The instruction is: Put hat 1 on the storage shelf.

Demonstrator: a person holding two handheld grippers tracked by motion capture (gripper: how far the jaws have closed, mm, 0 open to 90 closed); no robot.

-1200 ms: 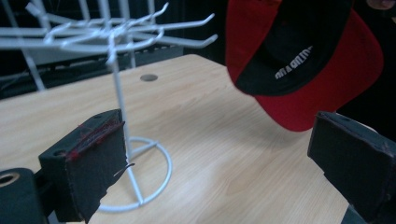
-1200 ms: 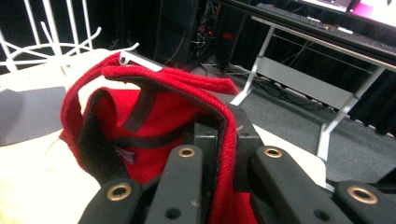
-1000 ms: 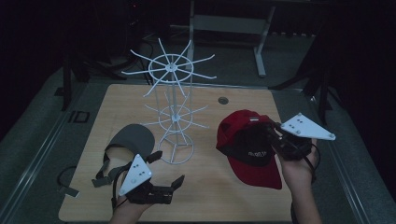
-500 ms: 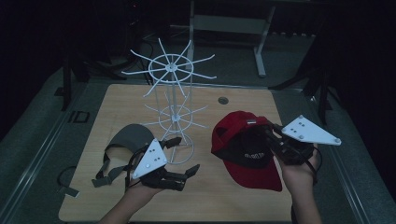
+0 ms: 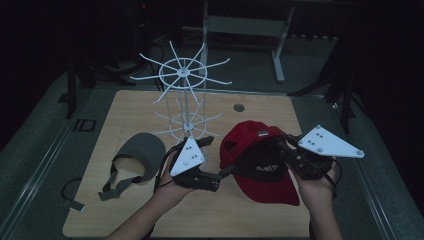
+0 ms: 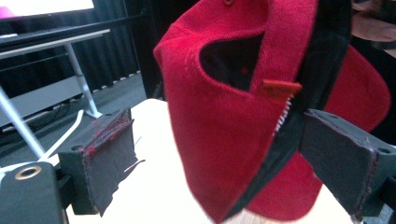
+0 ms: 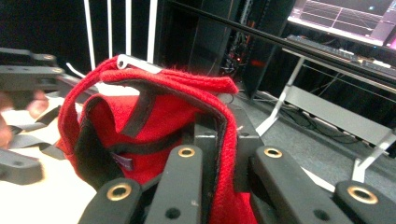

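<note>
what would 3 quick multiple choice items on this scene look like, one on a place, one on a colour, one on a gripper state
1. Where does the grey cap lie?
A. on the table left of the white wire rack
B. hung on the rack's top ring
C. on the floor behind the table

2. What colour is the cap held near the right gripper?
A. blue
B. red
C. yellow

3. How do the left gripper's jaws stand?
A. shut flat on the grey cap
B. shut on a rack arm
C. open, one on each side of the red cap's rim

Answers:
1. A: the high view shows it flat on the table, left of the white wire rack.
2. B: the red cap is plainly red in all views.
3. C: the left gripper view shows a wide gap between the jaws, with the rim in it.
</note>
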